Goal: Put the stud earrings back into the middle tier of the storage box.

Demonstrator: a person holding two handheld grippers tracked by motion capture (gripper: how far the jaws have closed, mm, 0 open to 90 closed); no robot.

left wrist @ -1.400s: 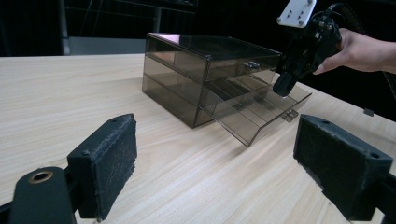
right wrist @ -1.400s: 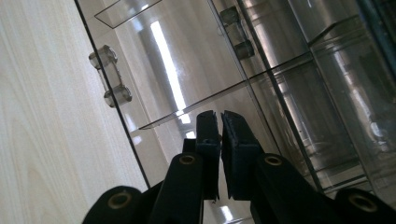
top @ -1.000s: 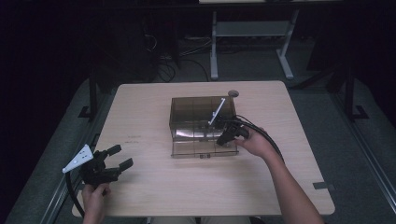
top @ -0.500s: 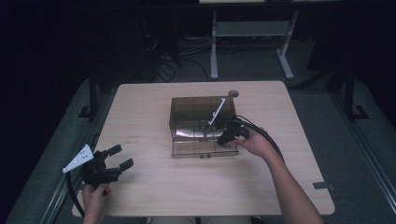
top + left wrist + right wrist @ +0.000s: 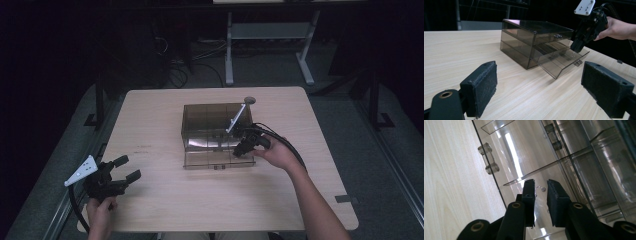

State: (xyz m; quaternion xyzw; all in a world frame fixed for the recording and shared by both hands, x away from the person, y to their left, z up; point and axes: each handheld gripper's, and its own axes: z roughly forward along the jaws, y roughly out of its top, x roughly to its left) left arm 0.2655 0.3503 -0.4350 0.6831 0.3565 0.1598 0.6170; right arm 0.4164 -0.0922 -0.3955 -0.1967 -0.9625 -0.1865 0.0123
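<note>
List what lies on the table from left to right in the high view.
Left tongs held open near the table's left edge → clear drawer box with its bottom drawer pulled out → right tongs over the open drawer → right hand holding them.

Smoked transparent drawer box (image 5: 215,132) stands upright at centre of the table (image 5: 150,125). Its bottom drawer (image 5: 564,58) is pulled out; a small earring (image 5: 539,188) lies inside.
</note>
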